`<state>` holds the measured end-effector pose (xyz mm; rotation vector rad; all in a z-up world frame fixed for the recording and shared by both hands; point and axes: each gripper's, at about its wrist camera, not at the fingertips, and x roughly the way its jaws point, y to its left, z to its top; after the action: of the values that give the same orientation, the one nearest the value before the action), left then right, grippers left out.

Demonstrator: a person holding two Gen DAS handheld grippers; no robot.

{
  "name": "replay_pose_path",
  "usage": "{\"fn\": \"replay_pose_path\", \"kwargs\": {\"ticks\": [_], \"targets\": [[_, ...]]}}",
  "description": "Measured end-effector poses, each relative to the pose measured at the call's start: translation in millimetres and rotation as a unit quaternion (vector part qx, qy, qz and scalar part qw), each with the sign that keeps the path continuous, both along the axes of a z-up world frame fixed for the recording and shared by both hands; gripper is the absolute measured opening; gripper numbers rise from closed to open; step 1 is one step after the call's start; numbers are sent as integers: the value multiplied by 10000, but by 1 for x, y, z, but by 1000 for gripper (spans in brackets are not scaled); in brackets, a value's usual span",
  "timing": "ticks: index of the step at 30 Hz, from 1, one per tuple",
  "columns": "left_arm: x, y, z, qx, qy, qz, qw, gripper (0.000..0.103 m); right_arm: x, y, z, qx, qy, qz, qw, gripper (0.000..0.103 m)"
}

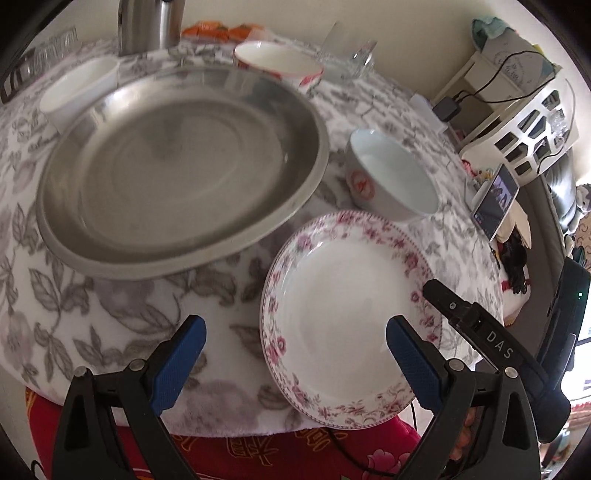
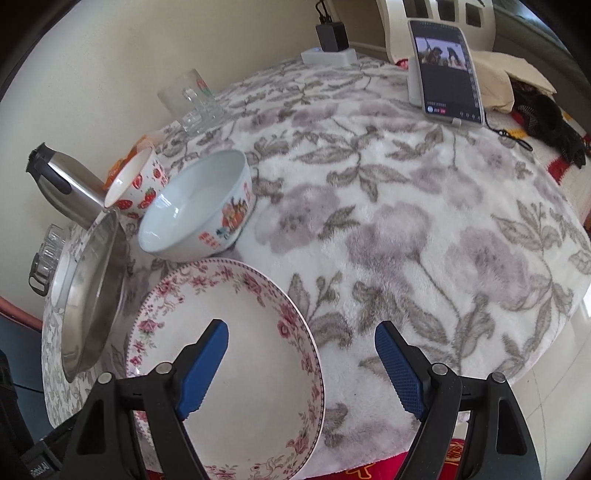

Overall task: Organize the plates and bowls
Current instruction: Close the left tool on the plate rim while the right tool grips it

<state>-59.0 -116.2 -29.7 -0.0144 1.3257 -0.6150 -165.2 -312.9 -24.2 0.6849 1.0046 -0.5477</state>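
A: Floral fleece covers the table (image 2: pixel 424 206); where's the plate (image 1: pixel 347 314)?

B: At the near edge, beside the steel basin (image 1: pixel 177 166), a bowl (image 1: pixel 391 177) just behind it.

A: Which tool is nearer?

B: Both hang over it. The right tool (image 2: pixel 301 369) straddles its right rim, spread and empty; the left tool (image 1: pixel 295 362), also spread, straddles its left rim.

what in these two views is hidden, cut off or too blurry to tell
- Kettle, left wrist view: top cut off by the upper edge.
- White bowl, left wrist view: lower part hidden behind the steel basin.
- Floral plate, right wrist view: near rim covered by the right tool.
- Phone screen: picture too small to read.
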Motion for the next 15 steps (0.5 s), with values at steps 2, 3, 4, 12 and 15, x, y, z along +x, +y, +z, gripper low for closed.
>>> {"fn": "replay_pose_path", "kwargs": {"ticks": [2,3,4,12,15], "targets": [[2,0,-8,93,146,31,9998,98,0,0,-5,12,85,7,10000,84],[3,0,-10,115,183,41,9998,98,1,0,-7,18,121,11,9999,83],[3,0,-12,125,208,55,9997,98,1,-1,-9,26,157,17,9999,81],[7,4,-11,-37,228,104,9997,73,-1,-1,-13,12,174,50,9998,49],[10,3,-16,-72,367,72,9993,52,1,0,-13,-13,218,86,9997,36]]}}
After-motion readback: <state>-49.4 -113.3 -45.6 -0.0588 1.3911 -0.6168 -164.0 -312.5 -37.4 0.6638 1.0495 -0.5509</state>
